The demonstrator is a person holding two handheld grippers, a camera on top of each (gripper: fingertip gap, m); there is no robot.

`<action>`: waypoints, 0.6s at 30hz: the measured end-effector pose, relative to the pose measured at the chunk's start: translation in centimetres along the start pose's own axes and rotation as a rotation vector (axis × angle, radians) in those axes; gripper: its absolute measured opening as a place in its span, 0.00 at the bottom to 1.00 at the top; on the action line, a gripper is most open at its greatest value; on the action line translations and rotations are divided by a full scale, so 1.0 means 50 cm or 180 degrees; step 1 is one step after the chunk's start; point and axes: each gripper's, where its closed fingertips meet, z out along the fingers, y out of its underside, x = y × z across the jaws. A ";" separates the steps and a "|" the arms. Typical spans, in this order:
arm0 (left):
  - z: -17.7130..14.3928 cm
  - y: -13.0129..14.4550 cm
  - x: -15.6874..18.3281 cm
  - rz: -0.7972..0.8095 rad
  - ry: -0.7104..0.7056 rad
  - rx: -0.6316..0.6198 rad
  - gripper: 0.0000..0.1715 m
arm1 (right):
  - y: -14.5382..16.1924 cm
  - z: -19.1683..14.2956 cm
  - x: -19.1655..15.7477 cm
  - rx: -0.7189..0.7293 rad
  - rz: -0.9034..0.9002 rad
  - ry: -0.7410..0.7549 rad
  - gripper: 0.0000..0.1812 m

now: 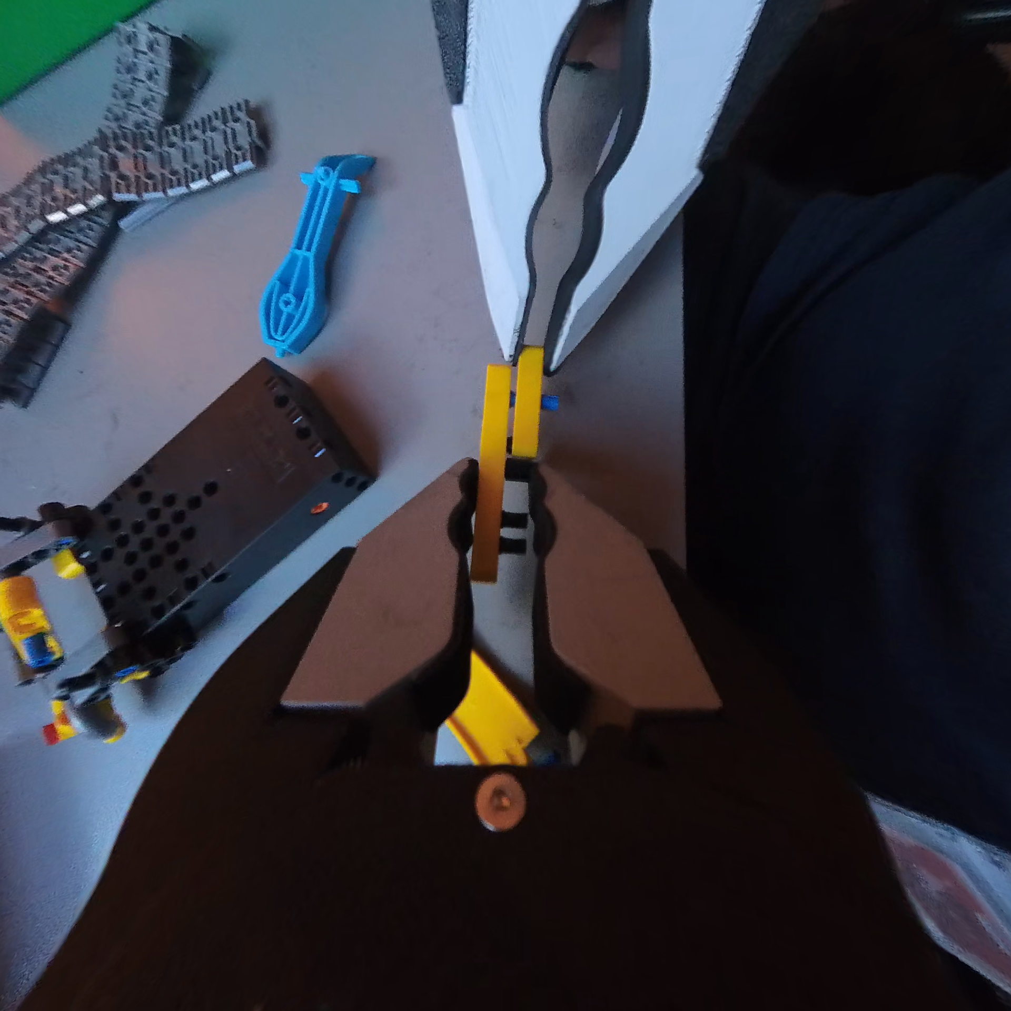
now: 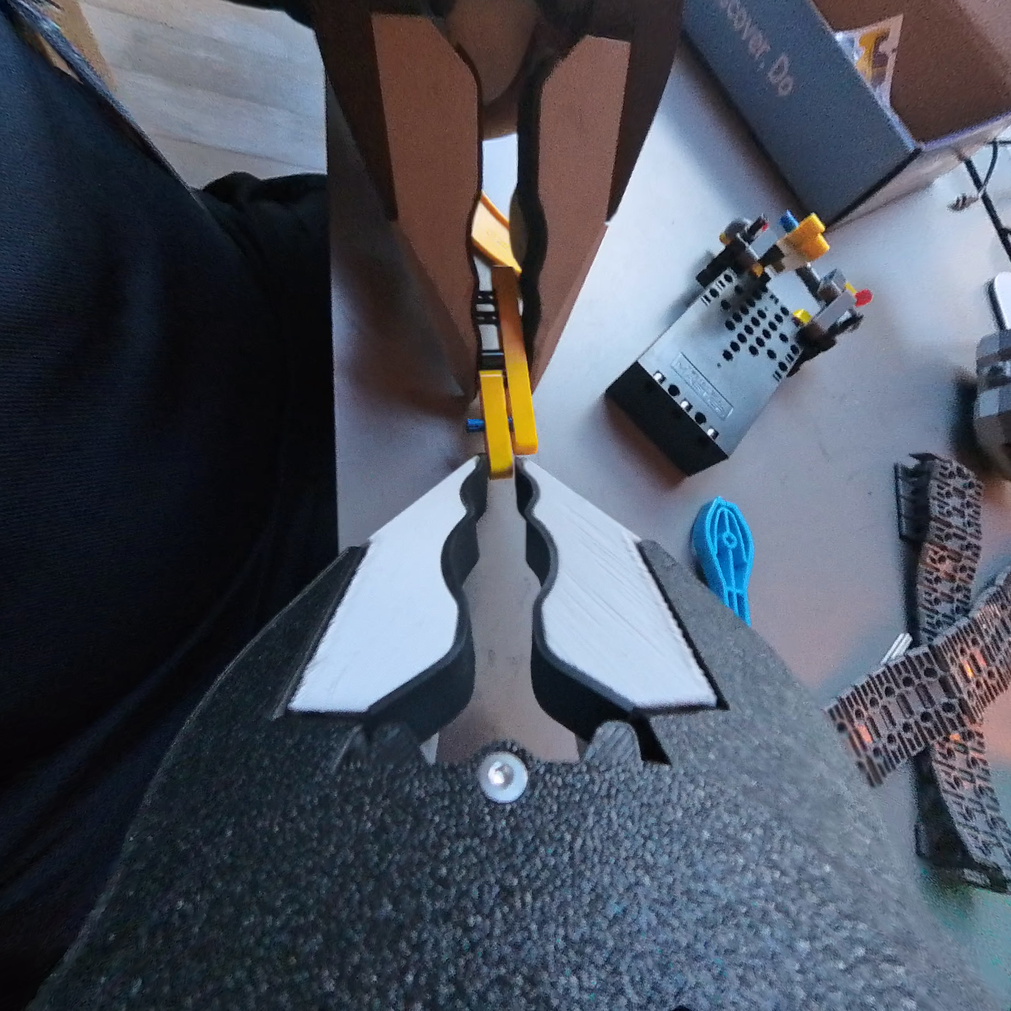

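Observation:
A yellow beam assembly (image 1: 492,492), two flat yellow beams joined by black pins with a blue pin (image 1: 550,403) through them, hangs above the grey table (image 1: 383,383). My left gripper (image 1: 503,476), with brown fingers, is shut on its near half. My right gripper (image 2: 500,471), with white fingers and black pads, meets it head-on and pinches the far tip of one yellow beam (image 2: 500,432). In the right wrist view the left gripper's brown fingers (image 2: 432,219) come in from the top. In the left wrist view the right gripper's white fingers (image 1: 492,191) come in from the top.
A black perforated box (image 1: 219,509) (image 2: 727,350) lies on the table with small yellow and black parts (image 2: 793,246) at one end. A blue plastic tool (image 1: 306,262) (image 2: 725,552) and dark track links (image 1: 137,158) (image 2: 941,684) lie beside it. A grey carton (image 2: 809,93) lies farther off. A person's dark clothing (image 1: 848,437) (image 2: 137,383) borders the table edge. Less than 4 cm separates the two grippers' tips.

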 end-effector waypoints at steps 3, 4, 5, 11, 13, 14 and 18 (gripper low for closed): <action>0.008 -0.003 0.004 -0.0118 0.0082 0.0037 0.09 | 0.004 0.000 0.001 -0.0038 0.0047 0.0022 0.15; 0.009 -0.004 0.004 -0.0134 0.0095 0.0045 0.09 | 0.002 0.000 -0.004 -0.0037 0.0039 -0.0012 0.18; 0.008 -0.003 0.001 -0.0155 0.0086 0.0046 0.09 | 0.001 0.001 -0.008 -0.0043 0.0030 -0.0020 0.18; 0.010 0.000 -0.009 -0.0436 0.0097 0.0091 0.09 | 0.007 0.008 0.009 -0.0228 0.0063 0.0243 0.14; 0.010 0.000 -0.012 -0.0366 0.0031 0.0124 0.09 | 0.002 0.007 0.001 -0.0188 0.0117 0.0153 0.15; 0.009 0.000 -0.011 -0.0269 -0.0013 0.0139 0.09 | 0.002 0.008 -0.002 -0.0189 0.0148 0.0113 0.16; 0.007 -0.004 -0.012 0.0140 -0.0210 0.0176 0.09 | 0.006 0.017 0.000 -0.0231 0.0323 0.0087 0.14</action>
